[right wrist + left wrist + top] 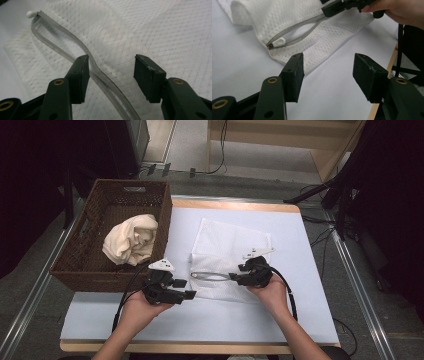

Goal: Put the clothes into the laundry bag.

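- White sheeting is covering the table, bearing a mesh bag at centre.
- Zipper is lying partly open, pull at its end.
- Right gripper is hovering open, jaws straddling the zipper.
- Left gripper is waiting open and empty beside the bag.
- Basket is holding a cloth.
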